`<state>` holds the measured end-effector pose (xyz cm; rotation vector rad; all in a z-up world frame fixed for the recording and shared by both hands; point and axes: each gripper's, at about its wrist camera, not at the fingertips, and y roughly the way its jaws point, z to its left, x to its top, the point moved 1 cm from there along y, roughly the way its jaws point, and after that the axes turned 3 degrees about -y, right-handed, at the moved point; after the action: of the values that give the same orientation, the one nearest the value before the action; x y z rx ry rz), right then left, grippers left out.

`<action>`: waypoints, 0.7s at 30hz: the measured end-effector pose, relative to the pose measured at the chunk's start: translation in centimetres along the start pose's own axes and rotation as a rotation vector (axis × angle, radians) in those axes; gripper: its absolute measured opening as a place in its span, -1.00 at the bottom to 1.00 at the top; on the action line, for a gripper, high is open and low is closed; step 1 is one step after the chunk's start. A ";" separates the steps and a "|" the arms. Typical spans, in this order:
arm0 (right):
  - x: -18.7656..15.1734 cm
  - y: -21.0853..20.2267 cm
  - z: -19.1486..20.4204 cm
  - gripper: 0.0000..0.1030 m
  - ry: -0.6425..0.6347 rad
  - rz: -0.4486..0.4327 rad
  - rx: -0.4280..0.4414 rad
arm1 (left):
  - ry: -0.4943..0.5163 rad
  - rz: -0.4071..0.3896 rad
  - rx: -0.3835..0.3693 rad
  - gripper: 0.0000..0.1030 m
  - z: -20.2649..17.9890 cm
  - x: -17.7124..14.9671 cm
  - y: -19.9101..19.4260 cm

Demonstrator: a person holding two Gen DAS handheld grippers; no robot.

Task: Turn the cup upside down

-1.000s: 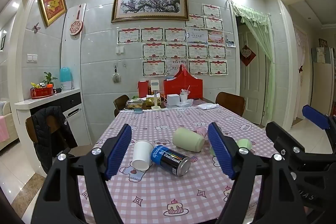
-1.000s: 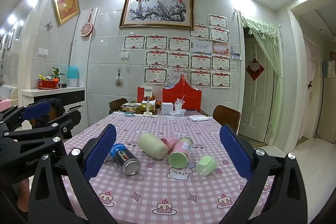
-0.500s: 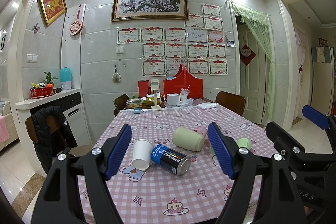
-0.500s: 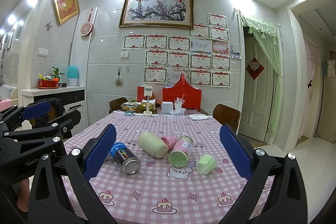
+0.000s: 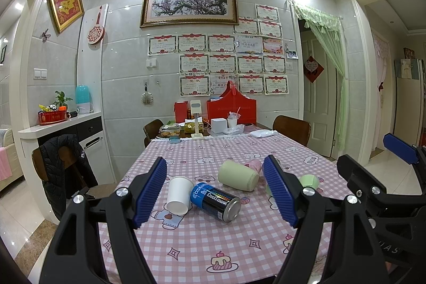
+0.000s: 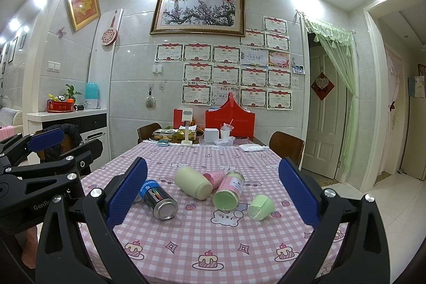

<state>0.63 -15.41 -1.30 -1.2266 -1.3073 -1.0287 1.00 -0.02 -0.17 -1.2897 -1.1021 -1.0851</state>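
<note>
Nothing has moved: both grippers, left gripper (image 5: 214,189) and right gripper (image 6: 213,193), hover wide open and empty above the desk (image 5: 202,244). White paper cup (image 5: 179,194) lies sideways beside a can (image 5: 215,201) (approach step); next, lower and grasp it.

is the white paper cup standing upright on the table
No, the white paper cup lies on its side on the checkered tablecloth, its open mouth facing the camera, beside the blue can.

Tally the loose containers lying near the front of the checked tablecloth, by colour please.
White: 1, paper cup
Blue and black: 1, can
Cream: 1, large cup
Pink: 2, jar and small cup
Green: 1, small cup
Total: 6
</note>
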 end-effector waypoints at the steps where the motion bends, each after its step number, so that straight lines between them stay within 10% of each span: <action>1: 0.0 0.0 0.0 0.85 0.000 0.000 0.000 | 0.000 0.000 0.000 0.44 0.0 0.0 0.0; 21: -0.6 0.3 -0.4 0.85 0.001 0.003 -0.002 | 0.002 0.004 0.000 0.44 -0.9 -0.3 0.1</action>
<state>0.90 -15.84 -1.91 -1.2290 -1.3039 -1.0289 1.09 -0.91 -0.43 -1.2900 -1.0975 -1.0831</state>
